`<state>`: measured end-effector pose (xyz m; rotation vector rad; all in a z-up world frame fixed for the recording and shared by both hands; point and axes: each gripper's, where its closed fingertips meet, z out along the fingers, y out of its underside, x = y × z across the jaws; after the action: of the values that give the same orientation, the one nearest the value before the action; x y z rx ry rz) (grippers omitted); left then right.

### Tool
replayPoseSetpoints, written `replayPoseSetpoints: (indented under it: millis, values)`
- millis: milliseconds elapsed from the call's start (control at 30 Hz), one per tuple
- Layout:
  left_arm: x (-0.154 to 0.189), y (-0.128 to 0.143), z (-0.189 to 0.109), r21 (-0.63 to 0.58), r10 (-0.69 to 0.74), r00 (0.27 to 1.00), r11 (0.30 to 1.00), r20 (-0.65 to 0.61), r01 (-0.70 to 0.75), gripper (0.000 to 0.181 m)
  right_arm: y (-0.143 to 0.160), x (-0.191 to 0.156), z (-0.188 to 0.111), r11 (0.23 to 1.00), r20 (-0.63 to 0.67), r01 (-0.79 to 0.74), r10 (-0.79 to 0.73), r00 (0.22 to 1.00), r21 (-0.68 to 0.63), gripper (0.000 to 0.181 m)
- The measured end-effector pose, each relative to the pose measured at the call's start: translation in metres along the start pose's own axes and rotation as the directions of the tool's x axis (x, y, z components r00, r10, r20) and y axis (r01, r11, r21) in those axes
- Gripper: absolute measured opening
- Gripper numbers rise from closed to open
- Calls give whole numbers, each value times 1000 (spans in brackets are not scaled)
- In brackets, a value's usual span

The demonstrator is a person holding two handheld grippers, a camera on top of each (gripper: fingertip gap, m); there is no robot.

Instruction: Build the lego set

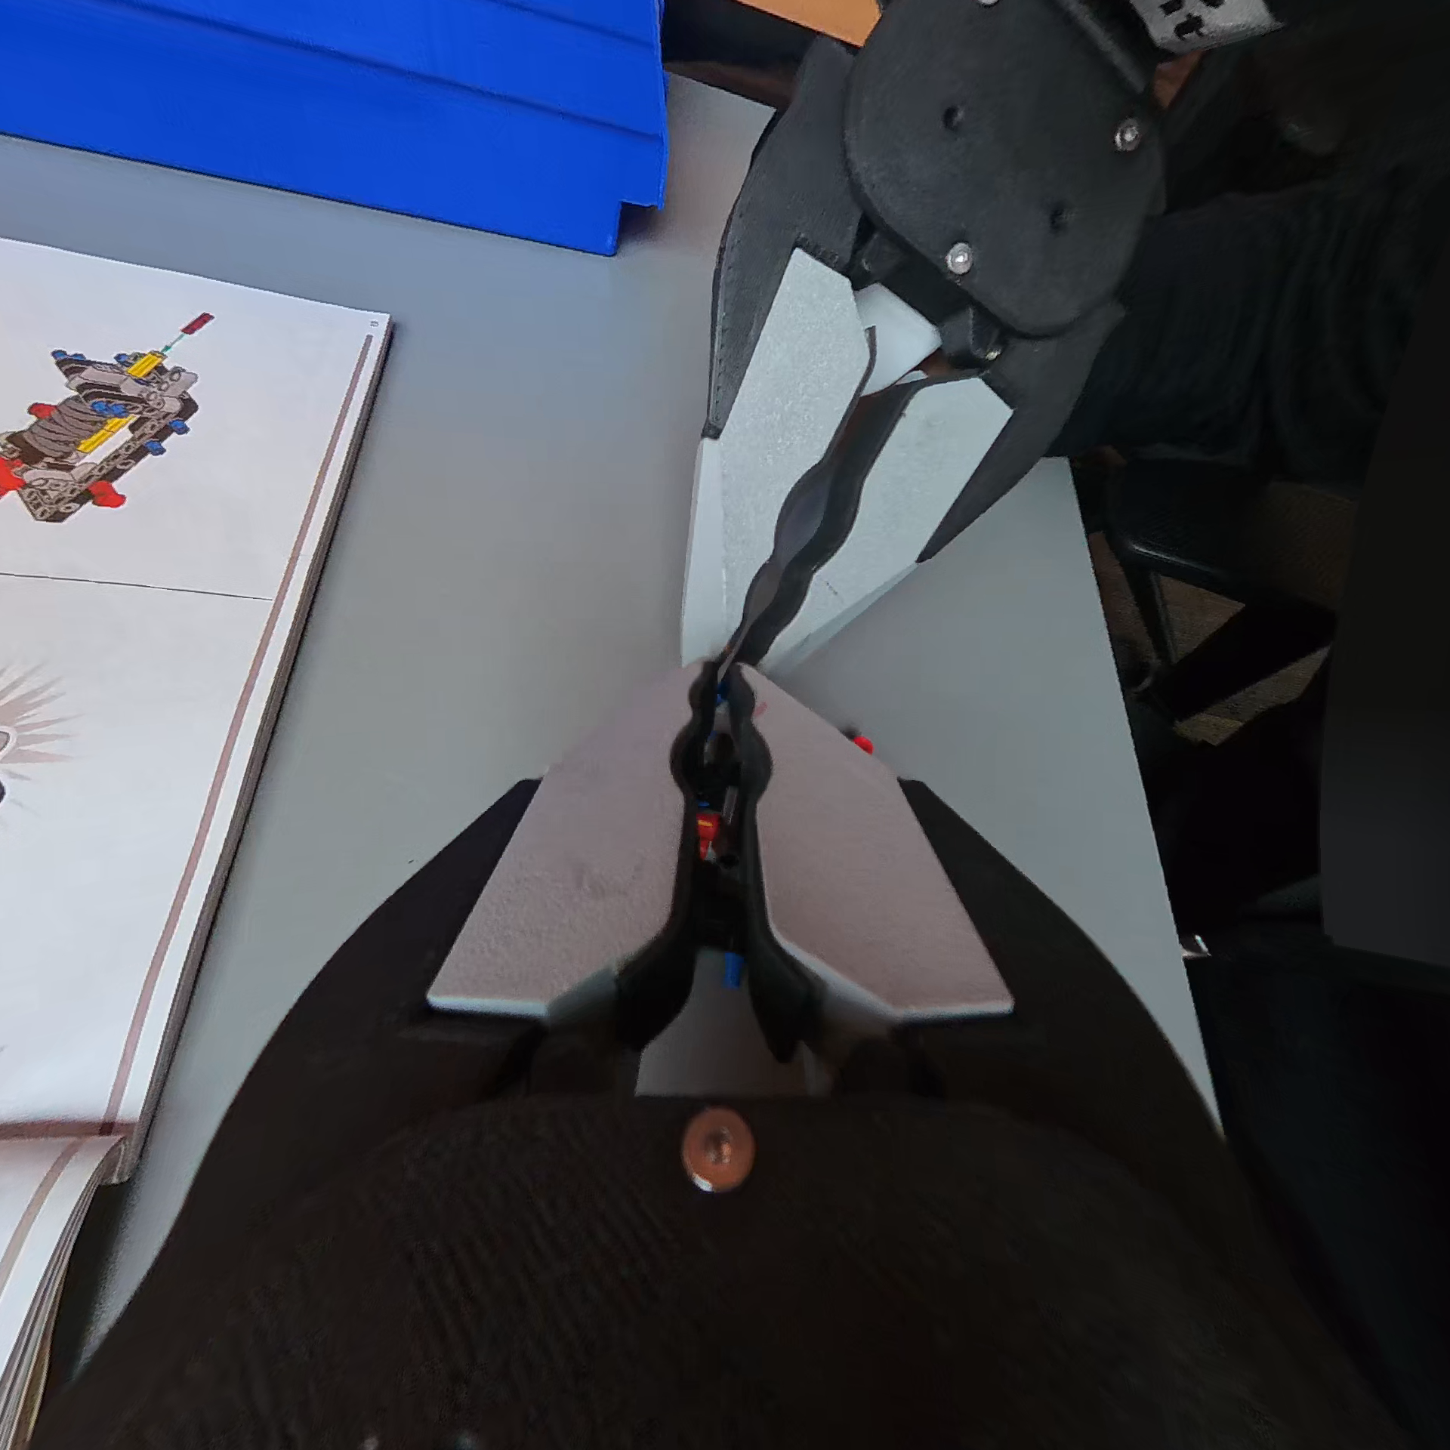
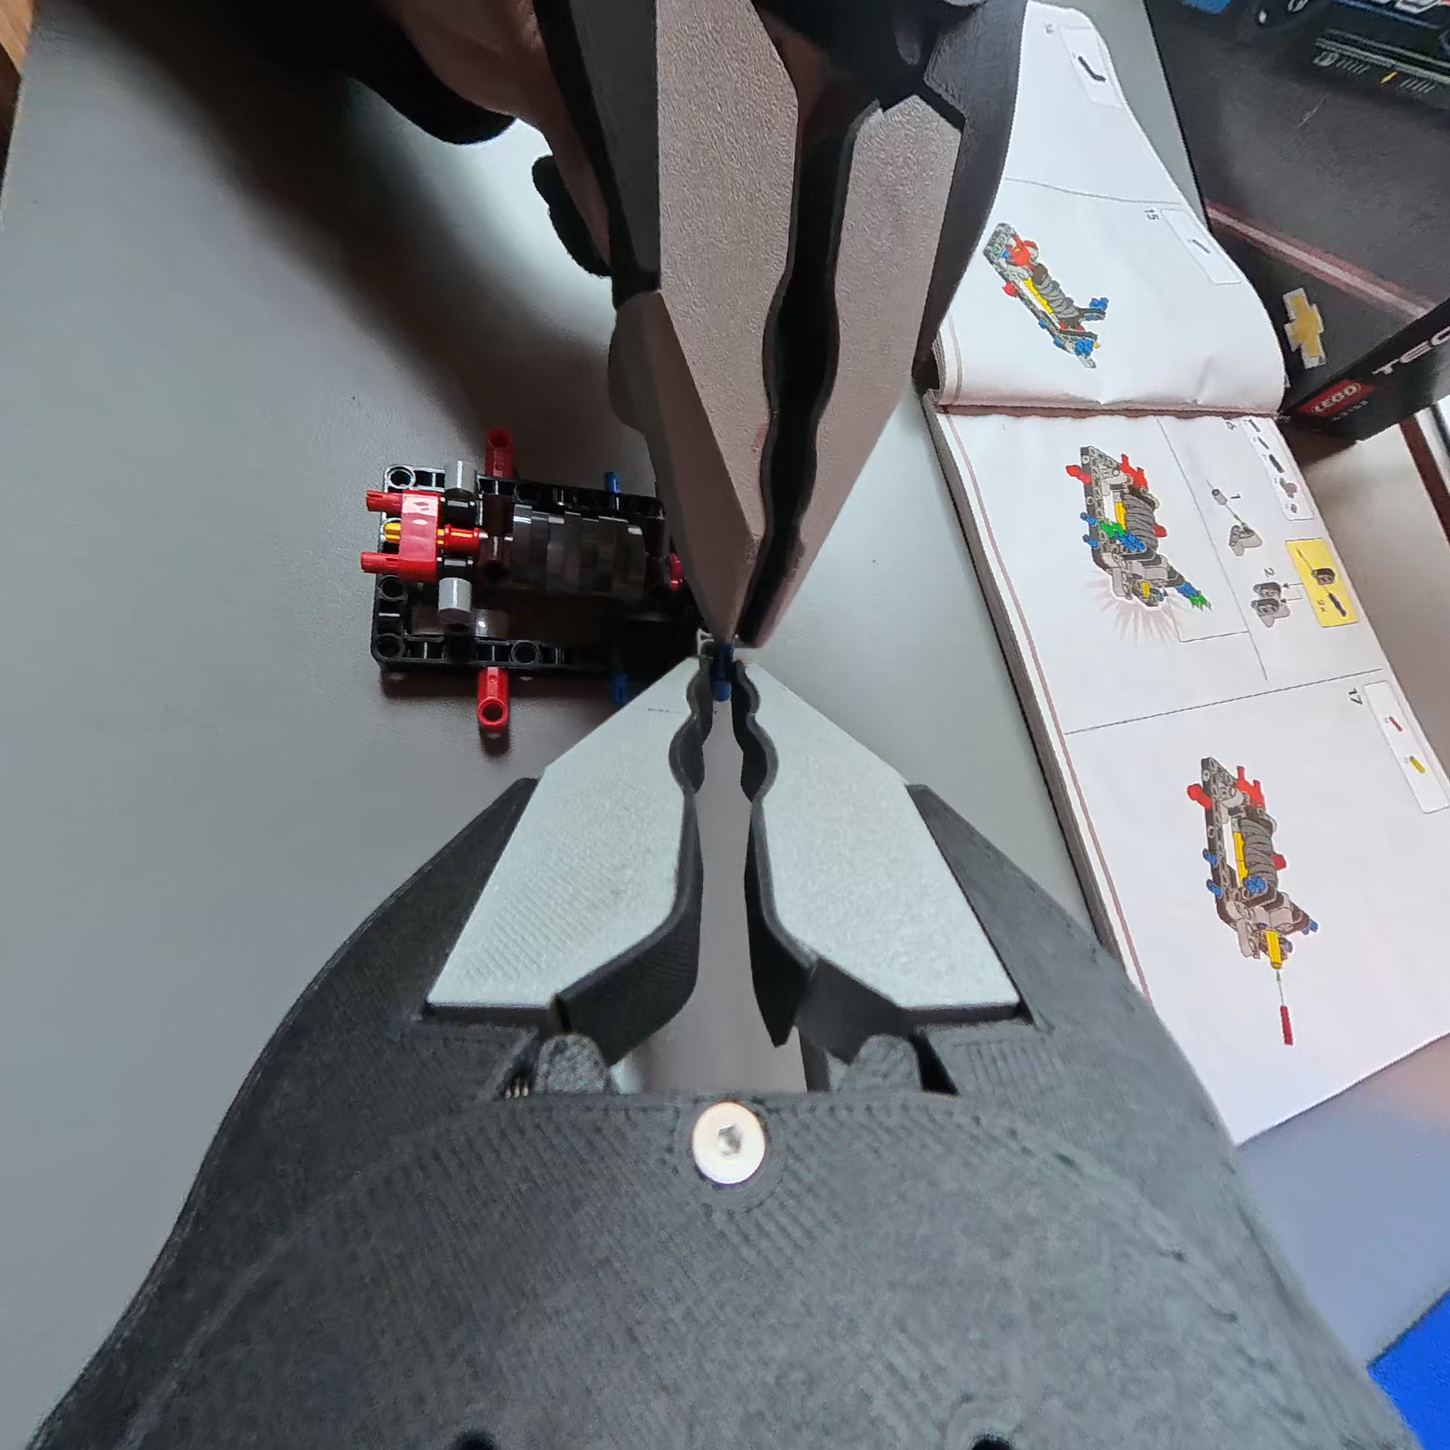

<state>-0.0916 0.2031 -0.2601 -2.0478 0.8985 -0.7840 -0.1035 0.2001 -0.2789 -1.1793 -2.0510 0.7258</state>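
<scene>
A small blue pin [image 2: 722, 676] is pinched between the tips of my right gripper [image 2: 722, 671], which comes up from the bottom of the right wrist view. My left gripper [image 2: 736, 628] comes down from the top, jaws closed, its tips meeting the pin's far end. I cannot tell whether it also grips the pin. In the left wrist view my left gripper [image 1: 723, 679] and right gripper [image 1: 734, 655] meet tip to tip. The partly built black frame with red and blue pins and dark gears [image 2: 518, 565] lies on the grey table [image 2: 196, 785] just left of the tips, its right end hidden by the left gripper.
The open instruction booklet [image 2: 1177, 706] lies right of the grippers; it also shows in the left wrist view [image 1: 196, 628]. A black set box [image 2: 1373, 369] stands behind it. A blue bin [image 1: 353, 102] sits at the far side. The table edge [image 1: 1130, 706] and a dark chair are close by. Left and right tips are no more than a few centimetres apart.
</scene>
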Motion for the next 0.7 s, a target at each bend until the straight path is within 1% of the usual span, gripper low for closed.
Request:
replayPoseSetpoints:
  millis: [167,233,367,433,533,633,700]
  values:
    - [-7,6,-2,-24,0,1000,1000,20,0,0,2,4,-3,1000,-2,-21,21,1000,8,1]
    - [-8,8,-3,-44,9,1000,999,25,-8,5,2,4,-4,1000,0,-25,25,1000,10,1]
    - [0,6,-4,-60,43,999,997,-12,-43,9,2,3,-4,1000,17,-29,29,999,11,1]
    - [1,8,-1,-77,69,998,995,-2,-69,5,-1,1,-4,1000,11,-14,14,1000,18,1]
    - [0,15,4,-122,96,995,988,17,-93,4,-5,0,-6,999,12,-11,11,1000,33,1]
    - [1,13,5,-110,126,991,986,31,-122,2,-6,0,-7,998,26,-25,24,999,49,1]
    - [0,10,4,-98,139,989,986,43,-134,3,-5,0,-7,999,25,-27,26,999,45,1]
